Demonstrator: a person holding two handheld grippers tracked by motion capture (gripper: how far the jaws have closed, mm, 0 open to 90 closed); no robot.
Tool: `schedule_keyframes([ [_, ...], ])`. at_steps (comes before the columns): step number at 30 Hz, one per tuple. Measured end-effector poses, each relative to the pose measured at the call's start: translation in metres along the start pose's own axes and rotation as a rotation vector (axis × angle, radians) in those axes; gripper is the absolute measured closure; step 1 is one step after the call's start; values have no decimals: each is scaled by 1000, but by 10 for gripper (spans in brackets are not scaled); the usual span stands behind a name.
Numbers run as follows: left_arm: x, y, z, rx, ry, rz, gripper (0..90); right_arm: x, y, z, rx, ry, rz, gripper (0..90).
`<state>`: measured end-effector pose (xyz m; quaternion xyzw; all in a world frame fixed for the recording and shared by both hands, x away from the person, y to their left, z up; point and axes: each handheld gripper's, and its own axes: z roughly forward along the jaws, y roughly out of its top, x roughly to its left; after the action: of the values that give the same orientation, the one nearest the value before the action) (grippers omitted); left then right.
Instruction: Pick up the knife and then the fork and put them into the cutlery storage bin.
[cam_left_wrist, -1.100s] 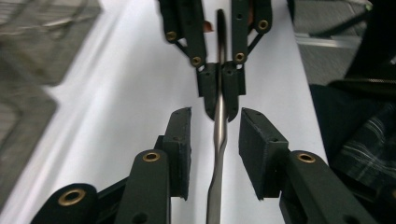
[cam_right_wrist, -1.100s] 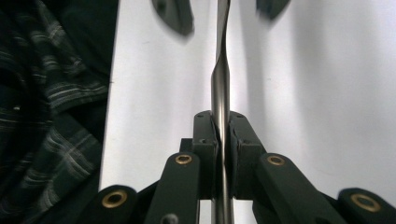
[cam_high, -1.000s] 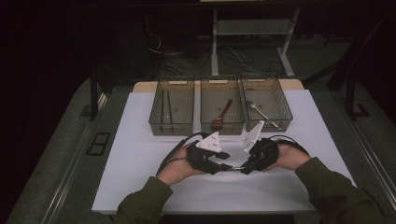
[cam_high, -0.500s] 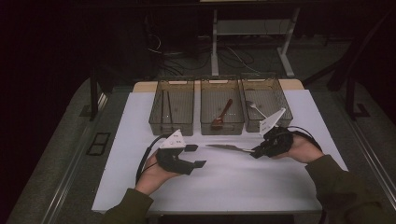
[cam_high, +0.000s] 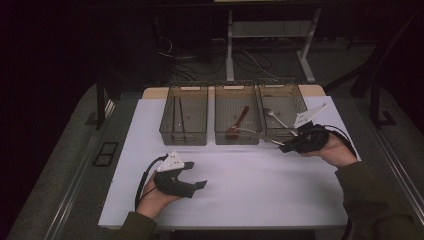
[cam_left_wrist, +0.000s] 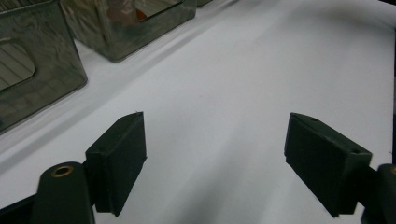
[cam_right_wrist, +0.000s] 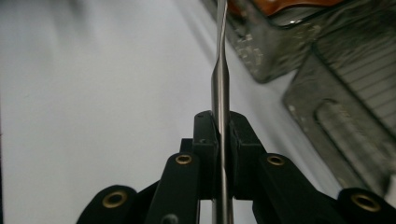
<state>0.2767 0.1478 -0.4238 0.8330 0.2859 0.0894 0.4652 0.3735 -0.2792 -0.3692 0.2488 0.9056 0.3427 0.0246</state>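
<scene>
Metal utensil (cam_right_wrist: 220, 79) clamped in right tongs (cam_right_wrist: 219, 126), beside bin edge (cam_right_wrist: 275, 65)

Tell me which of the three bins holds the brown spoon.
The middle bin: the brown spoon lies in it, unlike its neighbours.

I see a dark room beyond the white table (cam_high: 240, 190); a pale metal frame (cam_high: 230, 45) stands behind on grey floor (cam_high: 65, 165), cables (cam_high: 250, 60) strewn beneath.
</scene>
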Motion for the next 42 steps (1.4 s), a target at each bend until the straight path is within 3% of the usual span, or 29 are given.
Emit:
schedule_keyframes([
  [2,0,-2,1,-1,5,-20,156,-4,2,-3,-15,-23,16,826],
  [24,4,-5,2,-3,60,-40,0,-46,19,-34,-102,-221,176,825],
  [42,2,-5,4,7,46,-44,0,-88,23,-31,-93,-289,344,825],
])
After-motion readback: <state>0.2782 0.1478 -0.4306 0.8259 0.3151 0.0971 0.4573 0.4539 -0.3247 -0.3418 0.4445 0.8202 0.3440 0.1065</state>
